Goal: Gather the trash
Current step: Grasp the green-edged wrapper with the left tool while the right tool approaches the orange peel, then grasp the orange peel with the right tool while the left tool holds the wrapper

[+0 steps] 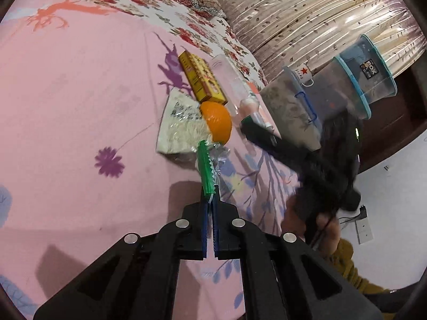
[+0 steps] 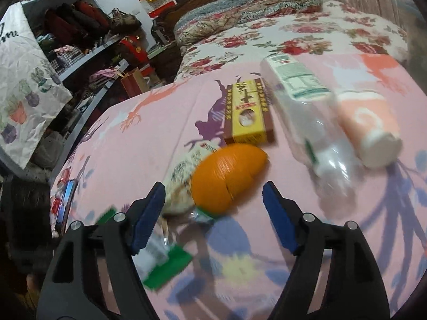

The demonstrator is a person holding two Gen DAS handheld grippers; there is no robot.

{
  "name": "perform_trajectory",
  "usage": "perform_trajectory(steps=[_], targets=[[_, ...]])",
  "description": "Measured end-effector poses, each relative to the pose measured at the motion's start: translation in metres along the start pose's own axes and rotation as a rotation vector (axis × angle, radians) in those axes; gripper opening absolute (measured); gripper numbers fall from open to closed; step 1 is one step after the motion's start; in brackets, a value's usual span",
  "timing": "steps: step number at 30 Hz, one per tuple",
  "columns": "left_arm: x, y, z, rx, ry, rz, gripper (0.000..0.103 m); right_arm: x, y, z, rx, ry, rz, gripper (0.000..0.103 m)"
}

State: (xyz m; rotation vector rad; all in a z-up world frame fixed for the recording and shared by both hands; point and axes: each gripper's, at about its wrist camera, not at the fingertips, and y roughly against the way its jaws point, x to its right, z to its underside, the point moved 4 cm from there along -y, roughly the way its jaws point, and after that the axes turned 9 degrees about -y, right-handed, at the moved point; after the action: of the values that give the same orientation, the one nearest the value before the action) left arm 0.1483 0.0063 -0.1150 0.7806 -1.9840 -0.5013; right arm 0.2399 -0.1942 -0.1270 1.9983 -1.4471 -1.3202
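Observation:
My left gripper (image 1: 210, 200) is shut on a green-edged clear wrapper (image 1: 206, 168) and holds it just above the pink bedsheet (image 1: 80, 93). Beyond it lie an orange piece (image 1: 216, 122), a white crinkly packet (image 1: 178, 128), a yellow box (image 1: 201, 80), a clear plastic bottle (image 1: 229, 85) and a peach cup (image 1: 252, 109). My right gripper (image 2: 213, 200) is open, its blue pads on either side of the orange piece (image 2: 226, 176), close in front of it. The wrapper (image 2: 165, 261) shows blurred at the right gripper's lower left. The yellow box (image 2: 248, 112), bottle (image 2: 307, 117) and peach cup (image 2: 371, 130) lie behind.
Stacked clear plastic bins (image 1: 355, 85) with a white mug (image 1: 304, 73) stand beside the bed on the right. The right gripper's body (image 1: 307, 160) reaches in from there. Floral quilts and pillows (image 2: 267, 18) lie at the bed's far end. Cluttered shelves (image 2: 80, 32) stand left of the bed.

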Motion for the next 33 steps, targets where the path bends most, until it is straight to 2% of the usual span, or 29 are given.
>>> perform_trajectory(steps=[3,6,8,9,13,17,20,26,30,31,32,33], targets=[[-0.002,0.006,0.003,0.000,0.003,0.005,0.002,-0.001,-0.024,-0.007,-0.031,-0.069,0.018,0.079],[0.001,0.011,0.008,0.002,-0.012,0.009,0.003,0.001,-0.040,-0.008,-0.040,-0.084,0.043,0.077],[0.003,0.011,0.011,0.000,-0.024,0.004,0.003,0.001,-0.040,-0.005,-0.024,-0.071,0.061,0.049],[0.004,0.011,0.012,-0.003,-0.029,0.003,0.003,0.002,-0.040,-0.002,-0.048,-0.088,0.019,0.038],[0.011,0.010,0.014,-0.013,-0.053,0.005,0.002,0.007,-0.018,0.013,-0.021,-0.084,0.006,0.025],[0.027,0.008,0.015,-0.019,-0.100,0.038,0.003,0.020,0.022,0.043,-0.015,-0.072,-0.051,0.025],[0.046,0.005,0.016,-0.030,-0.163,0.071,0.003,0.041,0.051,0.064,0.003,-0.112,-0.080,0.025],[0.073,-0.028,0.021,-0.100,-0.230,0.084,0.003,0.090,0.100,0.095,0.073,-0.145,0.070,0.025],[0.079,-0.057,0.025,-0.160,-0.243,0.045,0.003,0.110,0.111,0.110,0.084,-0.144,0.135,0.025],[0.079,-0.062,0.025,-0.171,-0.236,0.033,0.008,0.113,0.112,0.113,0.085,-0.149,0.133,0.027],[0.078,-0.066,0.025,-0.181,-0.228,0.024,0.023,0.114,0.115,0.115,0.096,-0.152,0.122,0.028],[0.077,-0.071,0.025,-0.189,-0.215,0.010,0.032,0.116,0.117,0.116,0.104,-0.151,0.129,0.028]])
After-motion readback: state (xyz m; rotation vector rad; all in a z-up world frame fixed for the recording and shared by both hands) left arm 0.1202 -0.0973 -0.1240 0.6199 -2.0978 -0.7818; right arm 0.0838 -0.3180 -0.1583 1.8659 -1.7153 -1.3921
